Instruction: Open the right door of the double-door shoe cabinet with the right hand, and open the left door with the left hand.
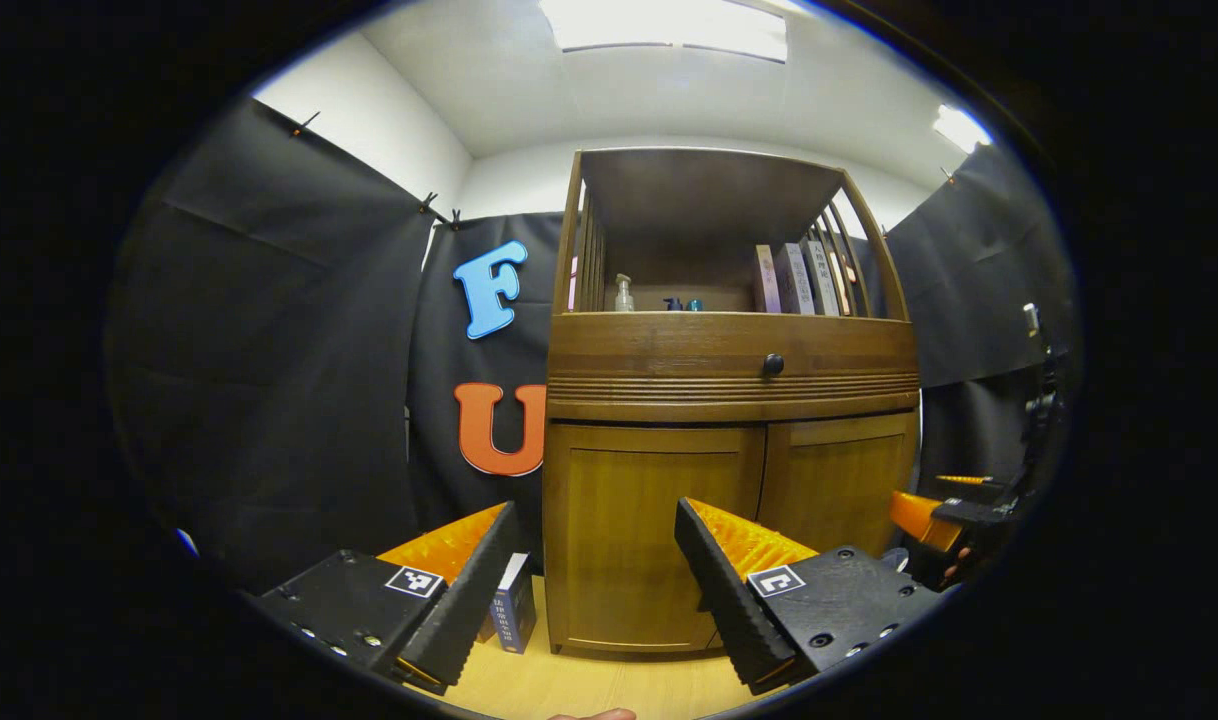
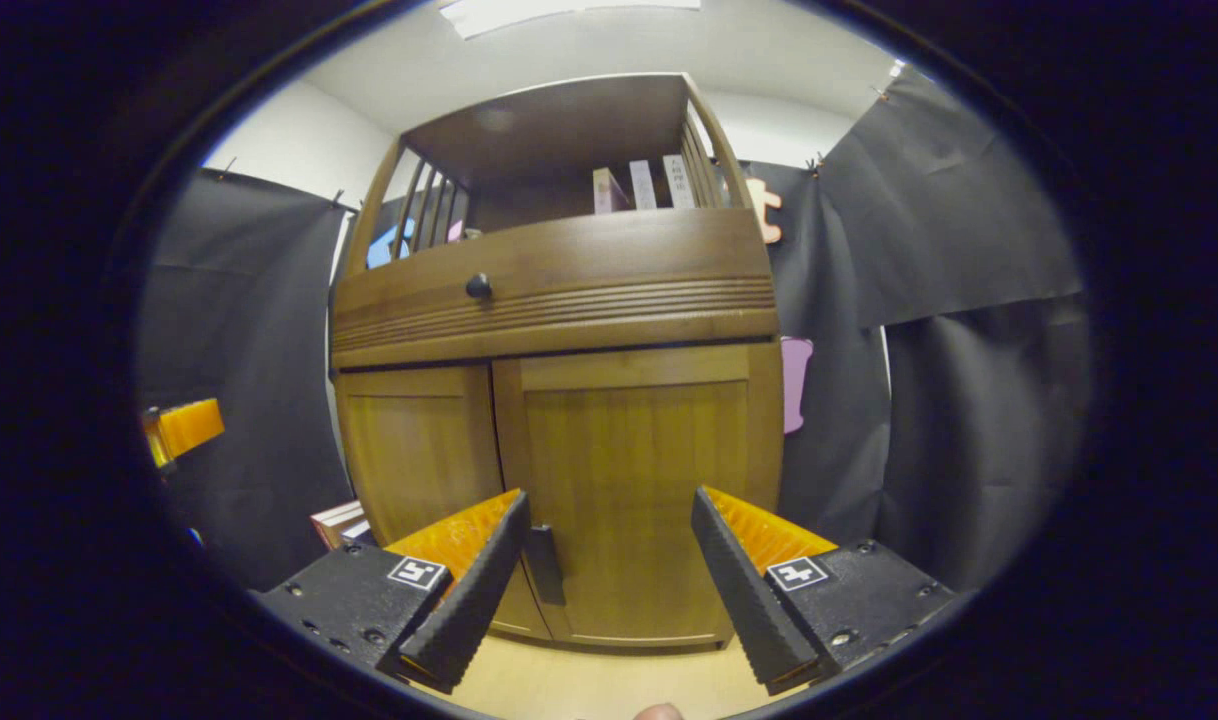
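The shoe cabinet (image 1: pixel 729 400) is a tall piece of brown wood standing upright on a pale wooden floor (image 1: pixel 589 685) against the booth's black cloth wall (image 1: pixel 269 380), its long axis vertical and its front turned toward both cameras. Its lower part carries two framed panel doors side by side, both flush with the front and closed: the left door (image 1: pixel 654 535) and the right door (image 2: pixel 634 490), which meet at a vertical seam near the middle. A small dark handle (image 2: pixel 544 565) sits low on the right door just beside that seam. Above the doors runs a ribbed band and a drawer front with a round dark knob (image 1: pixel 772 365). Above that is an open shelf with slatted sides, holding a pump bottle (image 1: pixel 624 294) to the left and a row of upright books (image 1: pixel 799 280) to the right. In the left gripper view, the left tool (image 1: pixel 599 570) is spread wide and grasping nothing, held in front of the left door and apart from it; a small box (image 1: pixel 514 615) stands on the floor just beside the cabinet's left corner, behind one finger. In the right gripper view, the right tool (image 2: pixel 609 570) is likewise spread wide and empty, level with the lower half of the right door, with the dark handle just inside its left finger and not touched by either finger. The right tool also shows at the right edge of the left gripper view, and the left tool at the left edge of the right gripper view, each well apart from the cabinet.
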`<state>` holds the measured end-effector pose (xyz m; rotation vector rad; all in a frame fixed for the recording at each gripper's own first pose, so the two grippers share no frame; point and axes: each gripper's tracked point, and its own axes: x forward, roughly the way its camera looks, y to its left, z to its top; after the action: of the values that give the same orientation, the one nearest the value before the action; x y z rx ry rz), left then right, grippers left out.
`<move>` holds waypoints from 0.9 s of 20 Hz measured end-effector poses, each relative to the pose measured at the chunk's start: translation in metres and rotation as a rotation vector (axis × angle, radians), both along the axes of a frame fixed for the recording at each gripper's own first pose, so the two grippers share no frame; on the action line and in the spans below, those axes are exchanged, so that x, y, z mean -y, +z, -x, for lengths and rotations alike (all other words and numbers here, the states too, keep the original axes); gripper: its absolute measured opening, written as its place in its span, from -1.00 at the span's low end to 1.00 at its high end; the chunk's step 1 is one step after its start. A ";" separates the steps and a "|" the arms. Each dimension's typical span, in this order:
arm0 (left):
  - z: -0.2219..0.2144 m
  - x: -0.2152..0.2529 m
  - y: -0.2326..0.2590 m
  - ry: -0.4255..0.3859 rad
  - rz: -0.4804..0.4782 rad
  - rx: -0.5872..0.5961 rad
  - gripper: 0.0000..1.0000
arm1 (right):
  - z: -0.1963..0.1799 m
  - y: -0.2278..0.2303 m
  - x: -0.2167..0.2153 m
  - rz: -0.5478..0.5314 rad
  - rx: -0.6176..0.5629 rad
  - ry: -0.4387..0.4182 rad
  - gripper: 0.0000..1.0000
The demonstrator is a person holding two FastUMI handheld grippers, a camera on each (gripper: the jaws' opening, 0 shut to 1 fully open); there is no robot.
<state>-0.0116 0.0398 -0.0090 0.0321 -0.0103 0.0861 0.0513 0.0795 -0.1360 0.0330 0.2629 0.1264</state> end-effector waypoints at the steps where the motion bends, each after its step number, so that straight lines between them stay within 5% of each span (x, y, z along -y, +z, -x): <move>1: 0.000 -0.004 -0.002 0.005 -0.002 -0.006 0.89 | -0.005 -0.012 -0.009 -0.005 -0.019 0.012 1.00; 11: -0.004 -0.039 -0.022 0.067 0.002 -0.046 1.00 | -0.040 -0.094 -0.053 0.049 -0.120 0.091 1.00; 18: -0.003 -0.061 -0.036 0.107 -0.002 -0.068 0.89 | -0.067 -0.148 -0.074 0.094 -0.220 0.058 0.88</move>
<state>-0.0090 0.1011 -0.0448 0.0373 0.0596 0.1915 0.1185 0.1533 -0.2841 -0.0542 0.4894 0.1683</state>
